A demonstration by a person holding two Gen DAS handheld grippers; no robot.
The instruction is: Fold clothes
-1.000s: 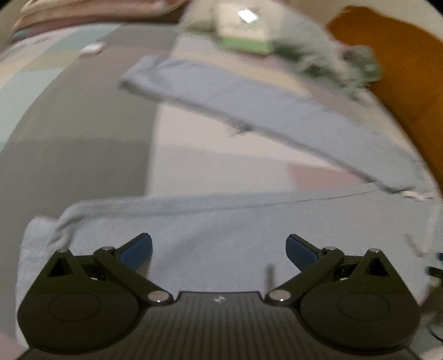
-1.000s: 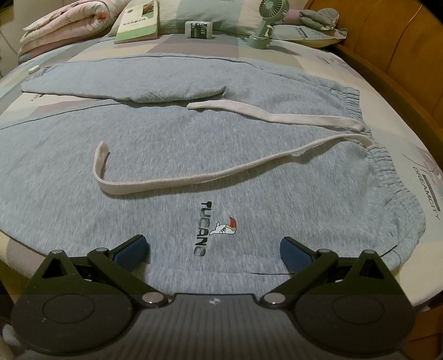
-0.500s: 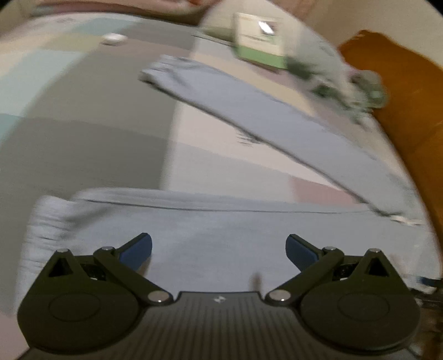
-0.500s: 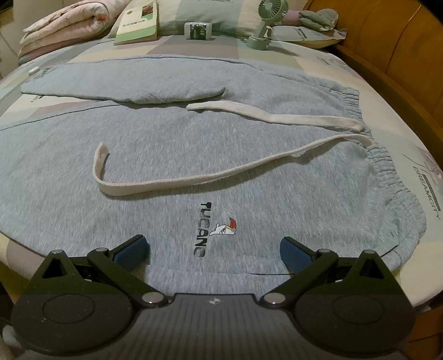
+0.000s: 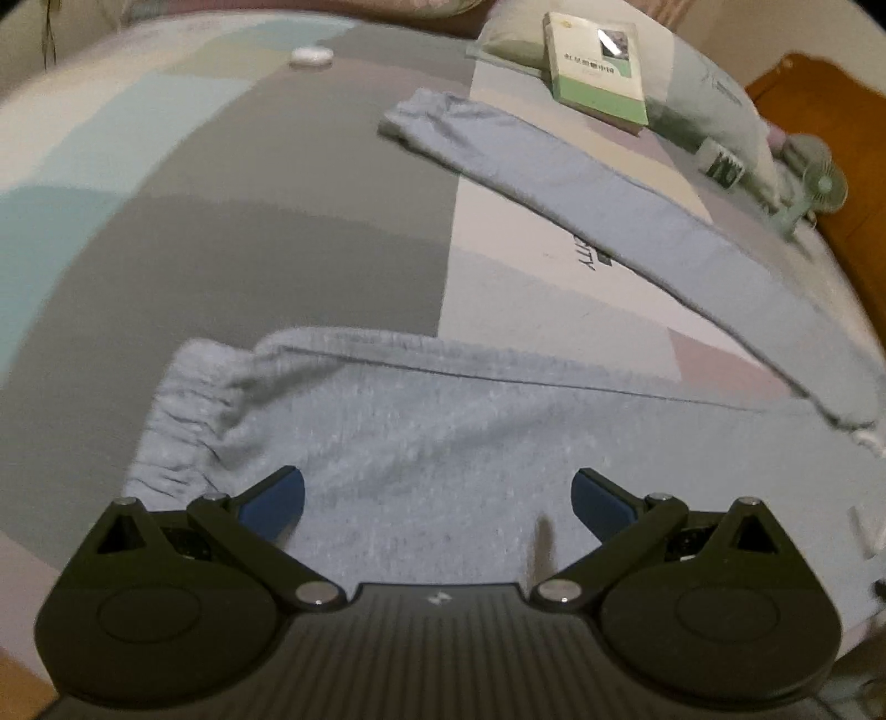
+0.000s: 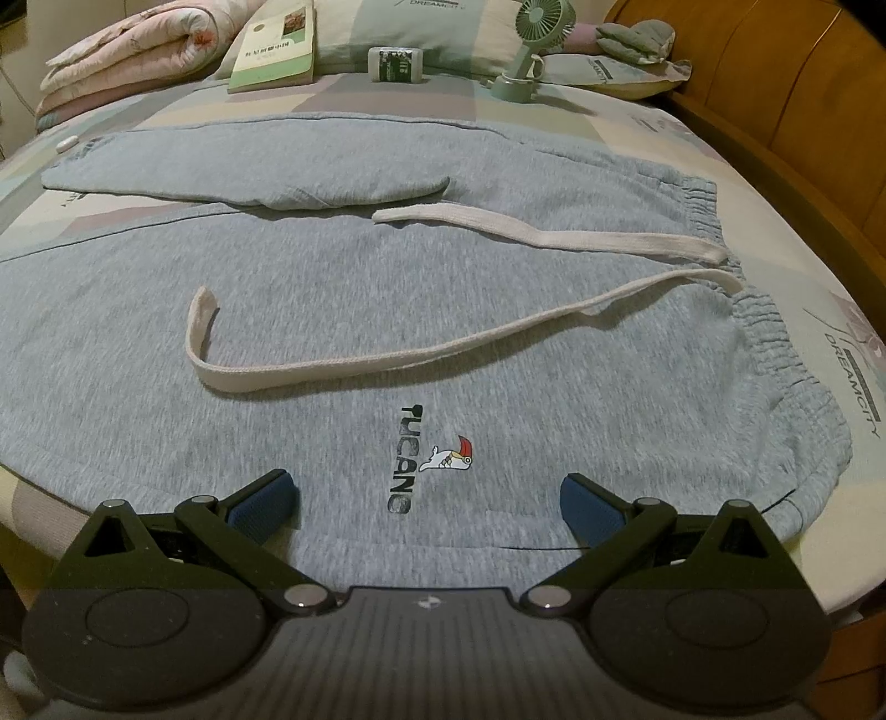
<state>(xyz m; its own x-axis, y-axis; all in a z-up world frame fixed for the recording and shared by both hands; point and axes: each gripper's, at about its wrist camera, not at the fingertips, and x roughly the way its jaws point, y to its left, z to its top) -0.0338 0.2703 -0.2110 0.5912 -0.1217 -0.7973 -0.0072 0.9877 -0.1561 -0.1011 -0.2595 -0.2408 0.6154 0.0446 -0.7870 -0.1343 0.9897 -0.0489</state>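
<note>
Your left gripper (image 5: pixel 437 493) has swung since a second ago: the near leg cuff (image 5: pixel 183 421) of the grey sweatpants (image 6: pixel 387 310) now sits further into view at lower left, and the book (image 5: pixel 601 69) and the pillow (image 5: pixel 714 105) have slid rightward and sharpened. Your right gripper (image 6: pixel 429 498) has barely shifted; its view of the waist end is the same as before.

Starting at your left, that gripper hovers over the near trouser leg with its blue pads spread wide and nothing between them. The gathered cuff lies just left of the left pad (image 5: pixel 274 501). Beyond it the patchwork bedsheet (image 5: pixel 249 221) shows bare, with a small white object (image 5: pixel 312 55) near the far edge. The other leg (image 5: pixel 637 221) runs diagonally from the far middle to the right edge, apart from the near leg.

Moving to your right gripper, its pads are likewise released and wide apart, holding nothing, above the front of the sweatpants. The printed logo (image 6: pixel 437 457) lies just ahead, between the pads. The pale drawstring (image 6: pixel 443 343) trails loose across the fabric, its two ends running left from the elastic waistband (image 6: pixel 775 343) at right. The sweatpants lie flat on the bed, legs extending left. At the far side you see a folded quilt (image 6: pixel 127 61), a small box (image 6: pixel 396 64), a green desk fan (image 6: pixel 529 50), and the wooden bed frame (image 6: pixel 786 111) at far right.
</note>
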